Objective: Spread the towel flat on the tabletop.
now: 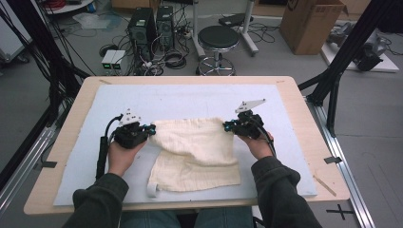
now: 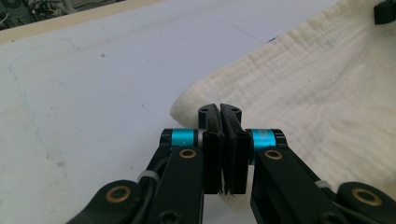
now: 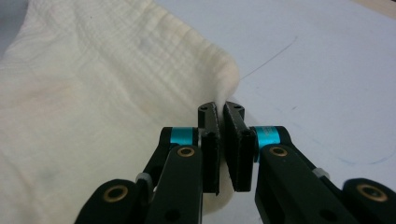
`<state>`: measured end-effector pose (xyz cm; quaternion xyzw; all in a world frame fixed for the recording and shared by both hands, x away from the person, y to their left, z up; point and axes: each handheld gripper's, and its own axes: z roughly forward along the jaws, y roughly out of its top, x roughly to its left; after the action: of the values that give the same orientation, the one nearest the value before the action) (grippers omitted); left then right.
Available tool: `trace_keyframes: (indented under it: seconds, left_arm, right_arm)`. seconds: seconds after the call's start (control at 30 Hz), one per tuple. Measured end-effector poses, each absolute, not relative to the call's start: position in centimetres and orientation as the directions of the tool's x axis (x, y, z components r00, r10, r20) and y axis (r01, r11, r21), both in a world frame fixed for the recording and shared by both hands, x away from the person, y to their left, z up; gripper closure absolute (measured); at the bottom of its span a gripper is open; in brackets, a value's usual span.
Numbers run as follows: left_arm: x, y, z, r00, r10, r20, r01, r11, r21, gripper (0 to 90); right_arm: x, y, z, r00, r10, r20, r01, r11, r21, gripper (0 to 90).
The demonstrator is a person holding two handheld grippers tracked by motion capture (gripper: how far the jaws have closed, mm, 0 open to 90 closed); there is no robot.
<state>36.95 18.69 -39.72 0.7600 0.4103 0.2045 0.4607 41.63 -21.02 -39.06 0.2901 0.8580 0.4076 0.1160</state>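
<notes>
My left gripper (image 1: 151,128) is clamped on the cloth (image 1: 197,152) at its far-left corner; my right gripper (image 1: 227,125) pinches the far-right corner. Both corners secured, far edge stretched between them. Judged progress: grasp done, fold or lift not yet made. The cloth lies mid-desk (image 1: 294,90) on the pale mat (image 1: 180,97), rumpled, stretched edge running left-right, loose end toward me.
</notes>
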Motion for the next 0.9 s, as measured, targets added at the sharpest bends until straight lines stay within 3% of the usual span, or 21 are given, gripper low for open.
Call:
trace_keyframes:
  seconds: [0.17, 0.2, 0.23, 0.27, 0.53, 0.7, 0.9]
  left_arm:
    - [40.7, 17.7, -39.3, 0.531, 0.847, -0.025, 0.428, -0.243, 0.87, 86.4]
    - [41.6, 17.5, -39.4, 0.503, 0.864, -0.008, 0.428, -0.241, 0.871, 80.8]
    - [42.3, 17.3, -39.4, 0.468, 0.884, -0.005, 0.444, -0.23, 0.866, 68.0]
    - [42.8, 17.3, -39.6, 0.456, 0.89, -0.024, 0.462, -0.213, 0.861, 59.2]
    - [41.1, 18.1, -40.1, 0.539, 0.839, -0.08, 0.456, -0.21, 0.865, 57.7]
    - [37.9, 18.6, -39.8, 0.608, 0.791, -0.064, 0.416, -0.249, 0.875, 55.8]
    - [33.3, 19.4, -39.9, 0.676, 0.734, -0.059, 0.363, -0.263, 0.894, 54.0]
  right_arm:
    - [44.6, -20.9, -38.5, -0.763, 0.646, 0.001, 0.414, 0.487, 0.769, 85.0]
    - [45.4, -20.9, -38.2, -0.738, 0.675, -0.009, 0.424, 0.475, 0.771, 79.9]
    - [46.2, -20.9, -38.1, -0.7, 0.714, -0.029, 0.434, 0.457, 0.776, 71.6]
    - [46.8, -21.1, -38.0, -0.679, 0.735, -0.004, 0.458, 0.428, 0.779, 71.2]
    - [46.0, -22.4, -38.8, -0.704, 0.707, 0.072, 0.476, 0.393, 0.787, 62.4]
    - [43.2, -22.9, -38.5, -0.748, 0.654, 0.113, 0.467, 0.399, 0.789, 57.2]
    - [38.7, -23.1, -37.9, -0.812, 0.579, 0.074, 0.372, 0.415, 0.83, 55.6]
